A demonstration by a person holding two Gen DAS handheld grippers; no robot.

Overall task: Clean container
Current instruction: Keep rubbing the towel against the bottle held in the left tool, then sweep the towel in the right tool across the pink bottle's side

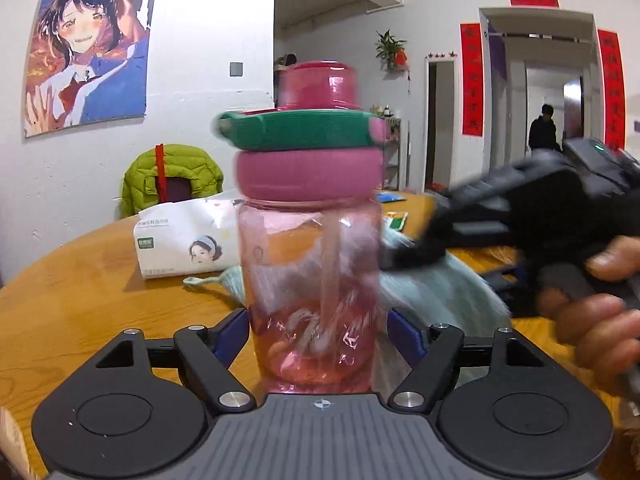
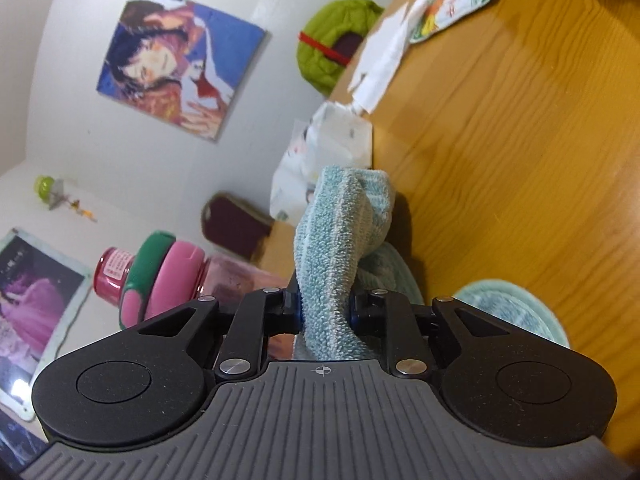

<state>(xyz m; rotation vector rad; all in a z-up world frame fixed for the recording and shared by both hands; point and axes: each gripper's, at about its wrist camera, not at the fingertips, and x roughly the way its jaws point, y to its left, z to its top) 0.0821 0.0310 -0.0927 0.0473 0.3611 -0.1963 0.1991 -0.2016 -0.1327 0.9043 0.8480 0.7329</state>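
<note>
A clear pink bottle (image 1: 312, 280) with a pink lid and a green band stands upright on the wooden table (image 1: 80, 300). It sits between the blue pads of my left gripper (image 1: 320, 334). The left pad lies against its wall and a thin gap shows at the right pad. My right gripper (image 1: 396, 256), blurred and held by a hand, brings a light blue cloth (image 1: 440, 288) against the bottle's right side. The right wrist view is rolled sideways. There my right gripper (image 2: 326, 304) is shut on the cloth (image 2: 340, 240), with the bottle (image 2: 168, 276) at its left.
A white tissue pack (image 1: 184, 244) lies behind the bottle on the left. A green jacket (image 1: 172, 176) hangs on a chair past the table edge. Snack packets (image 2: 456, 0) lie farther along the table (image 2: 520, 160). A person (image 1: 542, 128) stands in a far doorway.
</note>
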